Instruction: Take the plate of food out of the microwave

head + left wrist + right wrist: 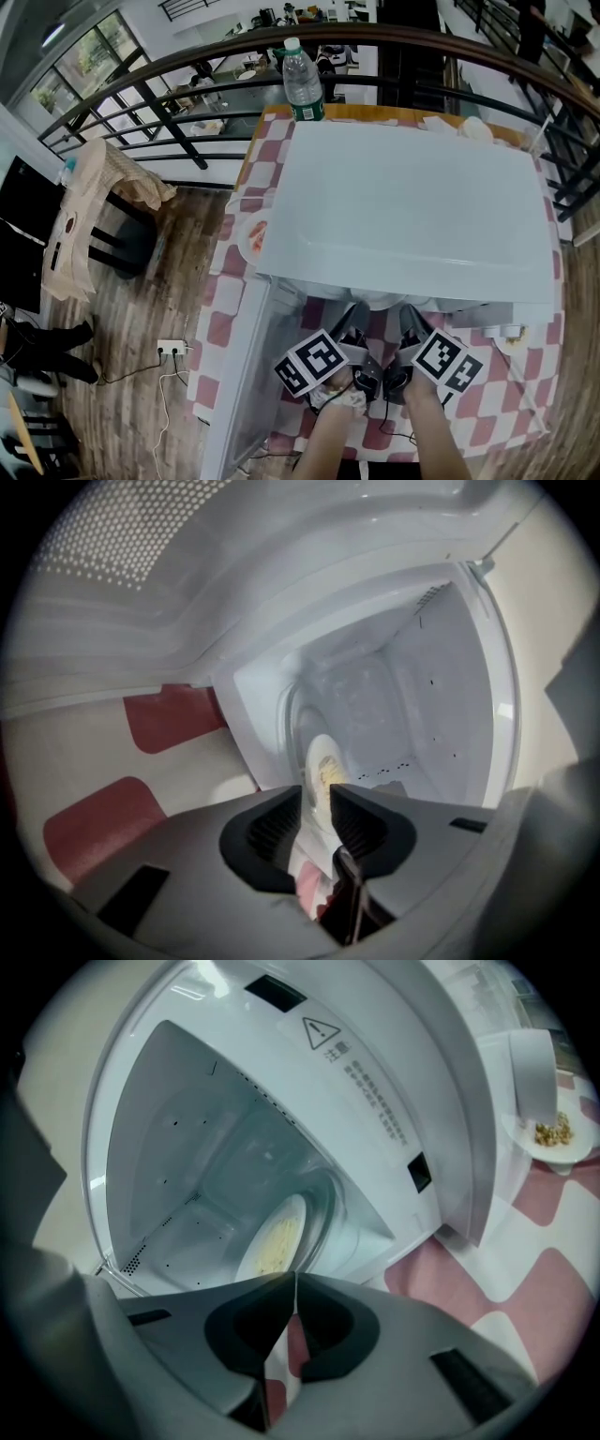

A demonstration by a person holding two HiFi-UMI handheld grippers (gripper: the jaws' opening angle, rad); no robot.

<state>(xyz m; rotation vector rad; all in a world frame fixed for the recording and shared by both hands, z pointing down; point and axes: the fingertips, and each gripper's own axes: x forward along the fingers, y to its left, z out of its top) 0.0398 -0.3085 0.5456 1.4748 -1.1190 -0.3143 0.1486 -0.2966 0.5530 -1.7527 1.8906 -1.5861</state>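
Checked counter [525, 412] carries the open microwave [412, 216], and the plate of food [274, 1241] lies inside. The right gripper [294, 1288] has its fingers pinching the plate's rim. The left gripper [316, 803] has narrow fingers bracketing the rim, probably for a level lift.

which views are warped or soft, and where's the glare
Head view: fisheye bends the black metal railing into an arc; the white microwave is evenly lit, without hard glare. Left gripper view: dark round vignette, the left hand-held gripper soft up close. Right gripper view: the round white plate of yellow food is fairly clear, the warning print too blurred to read.
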